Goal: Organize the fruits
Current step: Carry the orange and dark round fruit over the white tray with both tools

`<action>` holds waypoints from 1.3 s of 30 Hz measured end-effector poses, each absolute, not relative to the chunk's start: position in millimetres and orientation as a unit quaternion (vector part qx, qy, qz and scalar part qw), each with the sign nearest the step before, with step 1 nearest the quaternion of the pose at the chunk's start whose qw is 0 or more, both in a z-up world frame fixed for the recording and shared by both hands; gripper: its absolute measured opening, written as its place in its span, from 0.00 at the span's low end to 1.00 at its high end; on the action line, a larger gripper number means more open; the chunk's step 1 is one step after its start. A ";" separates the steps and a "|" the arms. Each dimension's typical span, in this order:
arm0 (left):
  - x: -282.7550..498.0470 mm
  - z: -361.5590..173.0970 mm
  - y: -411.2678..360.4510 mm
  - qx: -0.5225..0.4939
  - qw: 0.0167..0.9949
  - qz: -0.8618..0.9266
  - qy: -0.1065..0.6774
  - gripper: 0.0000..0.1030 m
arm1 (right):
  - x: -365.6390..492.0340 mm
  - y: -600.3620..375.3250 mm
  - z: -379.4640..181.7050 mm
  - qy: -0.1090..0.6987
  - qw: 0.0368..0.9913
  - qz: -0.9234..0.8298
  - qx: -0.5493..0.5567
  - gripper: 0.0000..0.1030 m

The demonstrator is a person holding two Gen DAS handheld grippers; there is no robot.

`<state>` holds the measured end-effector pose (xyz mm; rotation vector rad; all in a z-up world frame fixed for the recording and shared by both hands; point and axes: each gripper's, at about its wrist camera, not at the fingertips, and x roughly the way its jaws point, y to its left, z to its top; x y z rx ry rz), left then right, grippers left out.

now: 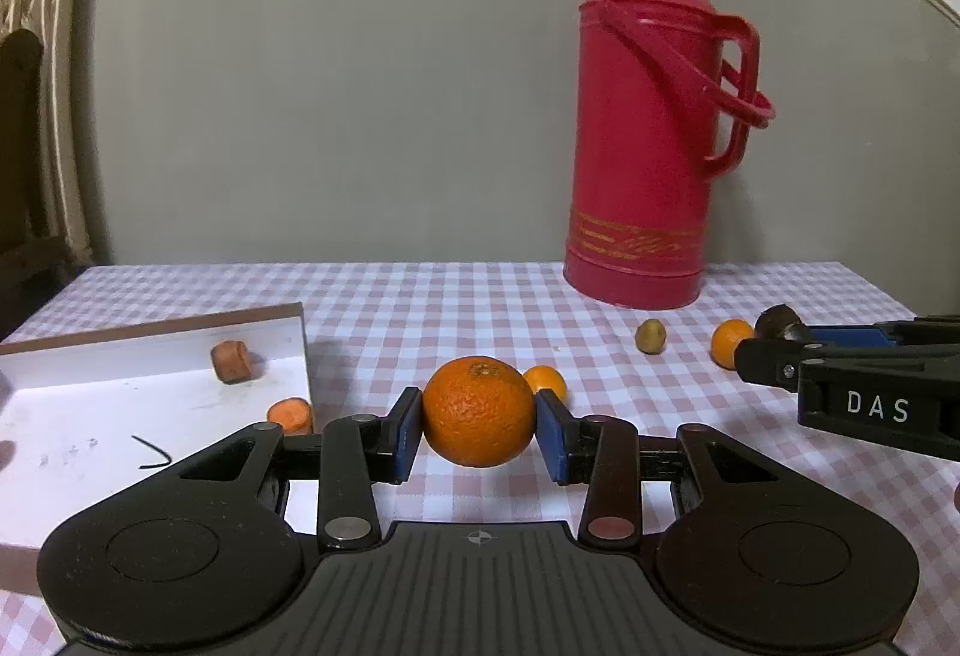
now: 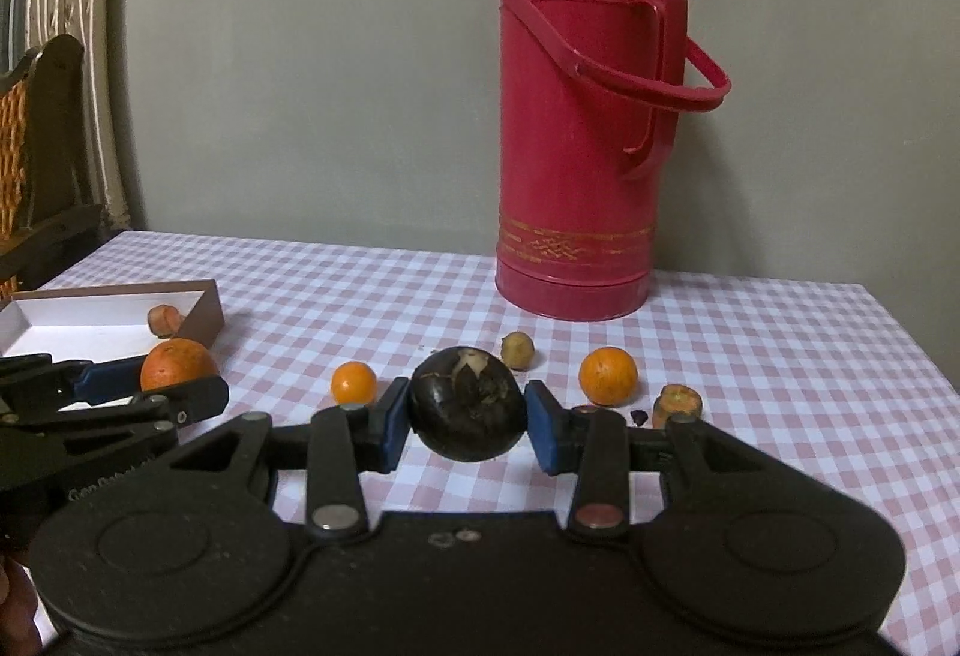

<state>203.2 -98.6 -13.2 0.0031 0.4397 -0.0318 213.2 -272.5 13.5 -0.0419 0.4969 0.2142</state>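
Left tongs clamped on fruit; right tongs likewise.

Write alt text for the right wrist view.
The right gripper holds a dark round fruit between its jaws above a pink checked tablecloth. Beyond stand a red thermos and two small oranges; at left, the left gripper grips a large orange.

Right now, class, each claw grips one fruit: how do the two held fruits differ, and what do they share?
The left claw holds a bright orange with a dimpled peel; the right claw holds a dark fruit, near black and smooth. The orange shows a small stem scar on top; the dark fruit shows a pale torn patch with dried leaves. Both are round, similar in size, and pinched between blue pads above the checked tablecloth.
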 end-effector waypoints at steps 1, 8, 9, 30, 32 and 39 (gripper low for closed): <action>199.2 -11.6 -98.0 0.002 0.976 -0.016 0.216 0.39 | 209.1 -271.4 14.8 0.244 0.964 0.106 -0.021 0.31; 168.5 -3.8 -81.6 0.008 0.979 -0.009 0.202 0.39 | 179.4 -260.5 23.3 0.229 0.966 0.117 -0.031 0.31; 165.8 -3.0 -78.6 0.008 0.980 -0.007 0.200 0.39 | 176.2 -258.1 24.1 0.227 0.966 0.119 -0.033 0.31; 128.4 18.2 13.3 -0.008 0.983 0.066 0.173 0.39 | 147.9 -158.6 43.7 0.197 0.954 0.213 -0.071 0.31; 125.7 18.7 20.5 -0.009 0.982 0.071 0.172 0.39 | 145.7 -149.3 44.8 0.195 0.953 0.221 -0.074 0.31; 117.2 20.8 43.4 -0.008 0.982 0.091 0.165 0.39 | 140.4 -124.4 49.3 0.185 0.948 0.246 -0.078 0.31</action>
